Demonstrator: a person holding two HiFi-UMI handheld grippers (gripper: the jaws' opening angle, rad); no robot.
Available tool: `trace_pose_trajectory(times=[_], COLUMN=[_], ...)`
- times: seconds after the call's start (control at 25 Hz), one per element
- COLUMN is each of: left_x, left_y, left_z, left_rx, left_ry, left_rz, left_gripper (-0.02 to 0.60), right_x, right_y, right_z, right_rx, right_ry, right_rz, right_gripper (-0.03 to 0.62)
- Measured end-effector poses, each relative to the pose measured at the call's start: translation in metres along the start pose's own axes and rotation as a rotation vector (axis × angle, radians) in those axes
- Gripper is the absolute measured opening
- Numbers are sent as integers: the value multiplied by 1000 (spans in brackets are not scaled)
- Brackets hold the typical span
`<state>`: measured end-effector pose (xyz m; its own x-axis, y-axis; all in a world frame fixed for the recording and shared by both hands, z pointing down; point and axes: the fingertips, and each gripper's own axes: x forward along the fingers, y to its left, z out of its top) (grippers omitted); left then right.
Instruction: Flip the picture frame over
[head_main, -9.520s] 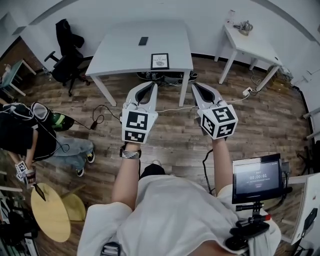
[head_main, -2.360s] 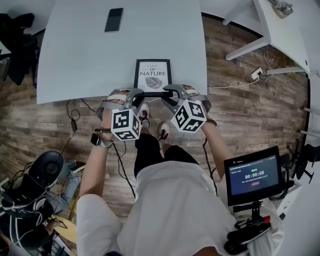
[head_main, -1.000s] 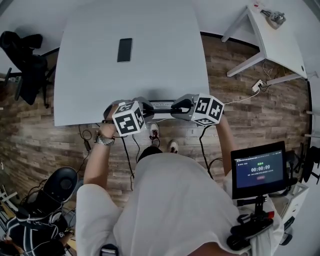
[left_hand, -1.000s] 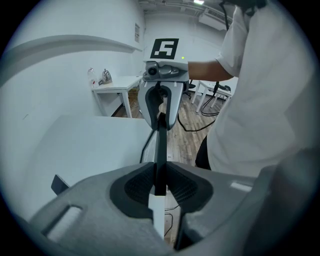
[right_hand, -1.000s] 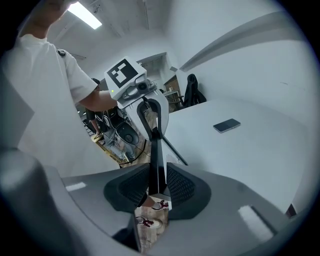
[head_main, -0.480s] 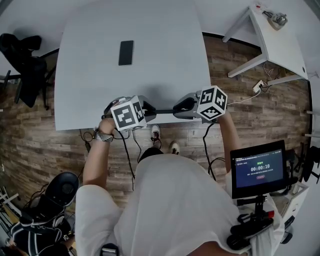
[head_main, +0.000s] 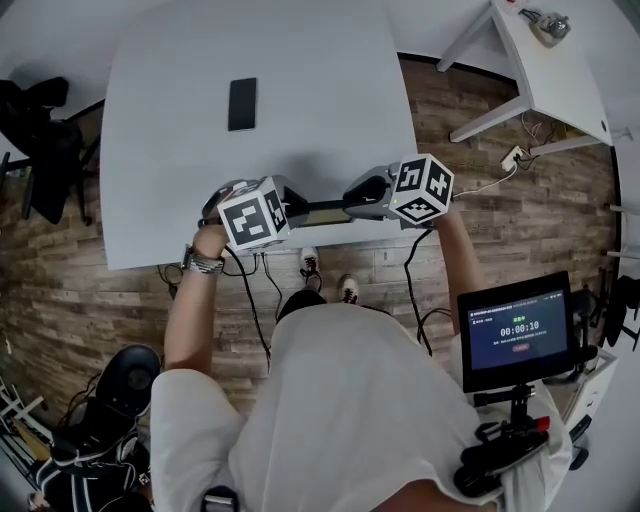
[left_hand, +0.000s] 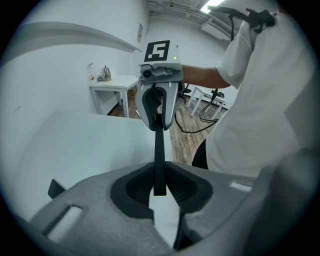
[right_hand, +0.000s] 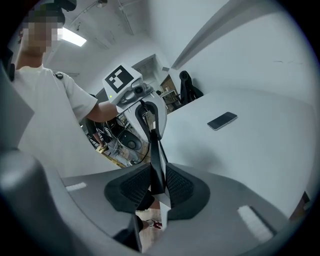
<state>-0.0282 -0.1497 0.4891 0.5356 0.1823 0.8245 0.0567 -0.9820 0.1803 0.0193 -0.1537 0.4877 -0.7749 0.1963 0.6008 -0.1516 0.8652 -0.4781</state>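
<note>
Over the near edge of the counter (head_main: 300, 110), the picture frame (head_main: 325, 211) is held edge-on, its ends clamped between the left hand-held gripper (head_main: 296, 213) and the right hand-held gripper (head_main: 352, 203), each jaw pair pressing its thin rim

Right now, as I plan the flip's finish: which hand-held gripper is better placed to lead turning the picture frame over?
Right, probably. The picture frame sits deeper in the right hand-held gripper; the left hand-held gripper pinches only its end.

Likely a phone (head_main: 242, 104) on white table (head_main: 330, 100)
</note>
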Motion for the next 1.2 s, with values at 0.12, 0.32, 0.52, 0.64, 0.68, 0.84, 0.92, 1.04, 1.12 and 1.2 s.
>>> trace_pose_trajectory(times=[0.12,0.32,0.52,0.64,0.68,0.84,0.92,1.04,1.12,1.2], left_x=[1,3,-2,-3,-3,-3,1,11,15,17], left_y=[11,34,51,60,63,78,89,107,113,117], left_z=[-1,-4,-10,-14,-16,-26,-31,-40,-44,-43], left_rx=[1,24,22,11,2,-30,-28,-15,-22,-22], left_ry=[26,43,40,33,33,51,48,35,48,62], left_rz=[4,5,10,7,7,17,12,-12,-30,-43], left_gripper=[75,77,77,77,77,77,77,77,77,78], right_x=[-1,-2,2,6,8,13,18,27,28,27], right_y=[-11,-32,-46,-54,-58,-73,-85,-106,-113,-117], right_z=[1,7,16,20,21,26,26,22,20,19], right_rx=[-24,-58,-70,-69,-69,-66,-62,-43,-34,-29], right_ry=[38,100,117,124,126,142,156,171,169,166], right_rz=[-18,-30,-36,-44,-52,-92,-110,-123,-128,-132], right_gripper=[87,81,77,77,77,80,80,80,81,81])
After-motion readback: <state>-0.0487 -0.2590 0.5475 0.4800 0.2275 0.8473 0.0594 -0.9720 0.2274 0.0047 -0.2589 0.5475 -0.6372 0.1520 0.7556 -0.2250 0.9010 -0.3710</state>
